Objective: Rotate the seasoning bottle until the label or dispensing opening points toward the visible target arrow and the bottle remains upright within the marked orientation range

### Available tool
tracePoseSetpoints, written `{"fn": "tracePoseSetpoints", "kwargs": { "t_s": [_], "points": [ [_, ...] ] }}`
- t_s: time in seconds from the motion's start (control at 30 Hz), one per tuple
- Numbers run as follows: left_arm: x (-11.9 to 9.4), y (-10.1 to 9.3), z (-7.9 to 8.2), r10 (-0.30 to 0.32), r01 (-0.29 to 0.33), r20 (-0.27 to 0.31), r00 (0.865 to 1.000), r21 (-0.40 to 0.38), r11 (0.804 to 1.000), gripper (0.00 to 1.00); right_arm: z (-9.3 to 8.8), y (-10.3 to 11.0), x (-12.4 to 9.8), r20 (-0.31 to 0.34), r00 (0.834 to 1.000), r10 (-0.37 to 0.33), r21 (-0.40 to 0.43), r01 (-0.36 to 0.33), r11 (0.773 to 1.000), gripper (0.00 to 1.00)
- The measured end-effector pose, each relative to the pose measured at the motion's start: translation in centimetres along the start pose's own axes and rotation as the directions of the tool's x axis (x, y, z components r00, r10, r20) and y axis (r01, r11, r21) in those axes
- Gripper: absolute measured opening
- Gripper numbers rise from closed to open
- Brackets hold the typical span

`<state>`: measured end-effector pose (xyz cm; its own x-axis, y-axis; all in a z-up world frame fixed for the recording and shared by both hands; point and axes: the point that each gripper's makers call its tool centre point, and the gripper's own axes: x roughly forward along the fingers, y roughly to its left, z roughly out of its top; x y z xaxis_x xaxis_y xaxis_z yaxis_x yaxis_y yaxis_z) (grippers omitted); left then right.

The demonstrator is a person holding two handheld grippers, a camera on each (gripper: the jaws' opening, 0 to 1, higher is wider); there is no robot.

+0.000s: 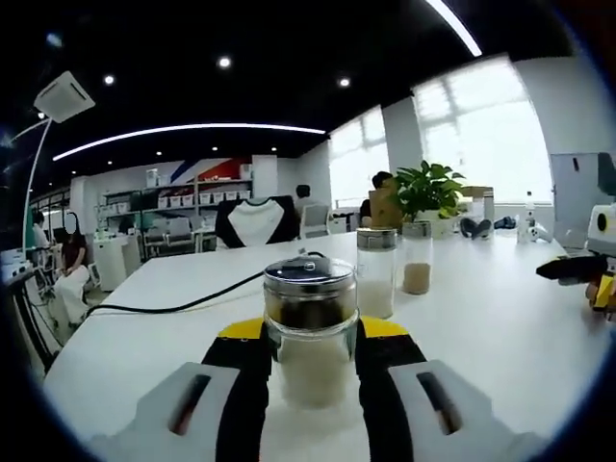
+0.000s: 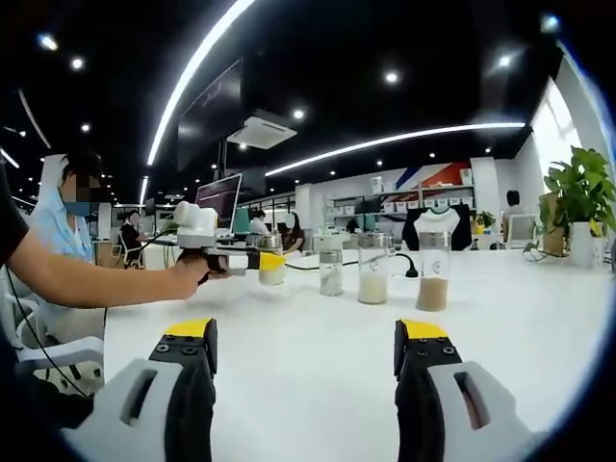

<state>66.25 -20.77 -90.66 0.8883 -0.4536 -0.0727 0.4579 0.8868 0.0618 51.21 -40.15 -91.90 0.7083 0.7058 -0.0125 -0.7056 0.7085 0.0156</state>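
Table [image 1: 500, 318], white and broad, took up most of what I saw through both views. Across it a black cable [image 1: 173, 306] ran from 9 o'clock toward the centre in the left gripper view, ending behind the seasoning bottle [image 1: 310, 327]. At 2 o'clock on the far edge stood a potted plant [image 1: 428, 192], well apart from anything I was handling.

My left gripper [image 1: 310, 361] was pinching the seasoning bottle, one black jaw on each side of the glass, yellow tips touching it. The bottle stood upright on the table, dead centre, with a shiny metal lid, a dark band below it and pale contents in the lower half.

Just behind it, toward 1 o'clock, stood a jar of white powder [image 1: 375, 274] and, beside that, a jar of tan powder [image 1: 417, 258]; both were upright and apart from the held bottle.

In the right gripper view my right gripper [image 2: 306, 371] hung spread wide over bare table, nothing between its jaws. At 10 o'clock there, a hand [image 2: 192, 274] held the left gripper out against the bottle, with the other jars lined up toward 1 o'clock.
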Motion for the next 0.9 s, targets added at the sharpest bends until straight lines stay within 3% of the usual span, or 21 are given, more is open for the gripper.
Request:
{"fn": "tracePoseSetpoints", "kwargs": {
  "t_s": [0.53, 0.7, 0.9],
  "points": [
    [-1.6, -4.3, -0.3, -0.114, 0.114, -0.016, 0.993, -0.027, 0.993, 0.35, 0.7, 1.5, 0.2, 0.030, 0.999, 0.038, -0.019, -0.038, 0.999, 0.57],
    [-2.0, -5.0, -0.4, -0.121, 0.121, -0.022, 0.992, -0.006, 0.993, 0.35, 0.9, 1.7, 0.2, 0.037, 0.998, 0.044, -0.040, -0.042, 0.998, 0.55],
    [-3.1, -6.8, -0.3, -0.184, 0.185, 0.005, 0.983, -0.041, 0.982, 0.35, 1.8, 2.2, 0.2, 0.085, 0.995, 0.048, -0.056, -0.043, 0.997, 0.55]
  ]
}}
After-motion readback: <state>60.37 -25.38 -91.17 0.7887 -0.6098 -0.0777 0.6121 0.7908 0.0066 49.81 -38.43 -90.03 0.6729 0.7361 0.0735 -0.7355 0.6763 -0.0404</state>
